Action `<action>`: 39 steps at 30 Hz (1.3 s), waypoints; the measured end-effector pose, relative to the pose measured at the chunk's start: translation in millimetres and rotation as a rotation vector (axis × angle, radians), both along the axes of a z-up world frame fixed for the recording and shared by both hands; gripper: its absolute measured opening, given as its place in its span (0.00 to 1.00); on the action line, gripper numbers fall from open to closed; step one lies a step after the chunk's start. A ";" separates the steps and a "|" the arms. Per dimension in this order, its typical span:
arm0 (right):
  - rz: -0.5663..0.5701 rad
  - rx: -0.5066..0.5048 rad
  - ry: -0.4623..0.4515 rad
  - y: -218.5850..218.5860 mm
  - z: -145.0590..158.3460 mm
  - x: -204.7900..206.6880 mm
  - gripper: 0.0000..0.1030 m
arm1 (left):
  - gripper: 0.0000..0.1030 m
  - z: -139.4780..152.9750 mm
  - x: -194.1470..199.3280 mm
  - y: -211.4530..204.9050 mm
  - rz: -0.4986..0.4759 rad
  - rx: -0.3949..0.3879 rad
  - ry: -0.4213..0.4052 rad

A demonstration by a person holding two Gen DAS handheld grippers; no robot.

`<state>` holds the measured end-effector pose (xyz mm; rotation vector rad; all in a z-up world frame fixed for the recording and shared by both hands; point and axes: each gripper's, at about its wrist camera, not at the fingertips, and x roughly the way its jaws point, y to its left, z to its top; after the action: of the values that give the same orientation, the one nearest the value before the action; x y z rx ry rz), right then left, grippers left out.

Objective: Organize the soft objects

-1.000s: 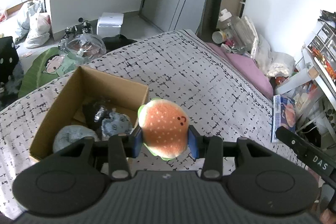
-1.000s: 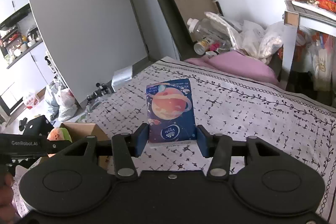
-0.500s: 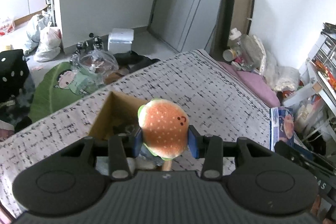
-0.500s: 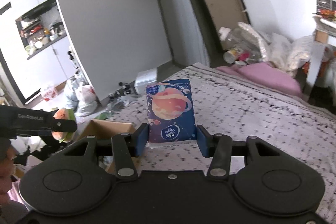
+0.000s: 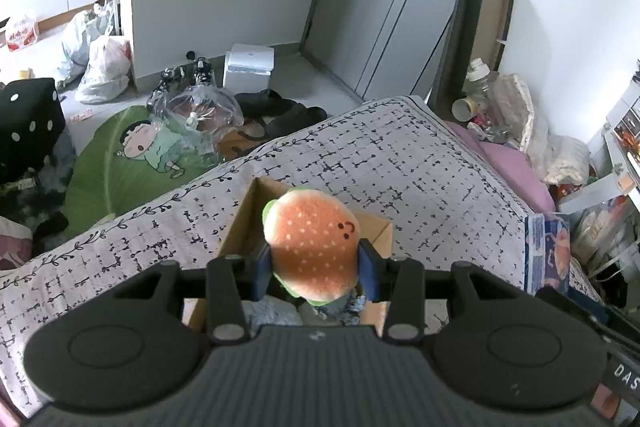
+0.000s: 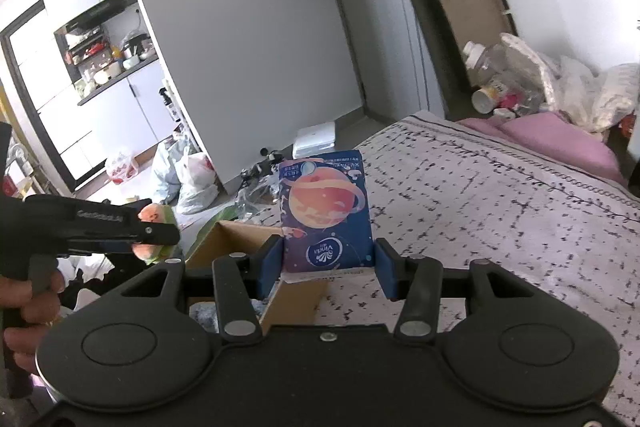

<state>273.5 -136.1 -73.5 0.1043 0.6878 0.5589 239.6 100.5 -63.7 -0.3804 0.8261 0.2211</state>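
My left gripper is shut on a burger plush toy and holds it above an open cardboard box on the bed. Grey-blue soft items lie inside the box. My right gripper is shut on a blue tissue pack with a planet print, held upright over the near right corner of the box. The left gripper with the plush shows at the left in the right wrist view. The tissue pack shows at the right in the left wrist view.
The bed has a white sheet with black marks. A pink pillow and bags lie at the far side. On the floor are a green cartoon mat, plastic bags and a white box.
Both grippers have risen and moved over the box, each still holding its object. The box has slid lower in both views and is now partly hidden under the grippers.
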 end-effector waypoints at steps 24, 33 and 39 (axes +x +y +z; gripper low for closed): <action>0.060 -0.065 0.075 69.4 -32.1 17.7 0.47 | 0.53 -59.4 38.3 37.8 -0.048 -0.040 0.081; 0.081 -0.045 0.112 94.6 -41.1 26.0 0.51 | 0.58 -57.8 40.4 52.0 -0.026 -0.054 0.086; 0.038 -0.060 0.141 87.3 -40.9 28.8 0.69 | 0.58 -48.9 37.3 52.3 -0.034 -0.038 0.081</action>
<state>302.3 -48.8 -114.4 0.0748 0.8448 0.5702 276.9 152.8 -112.6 -0.3945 0.9165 0.1904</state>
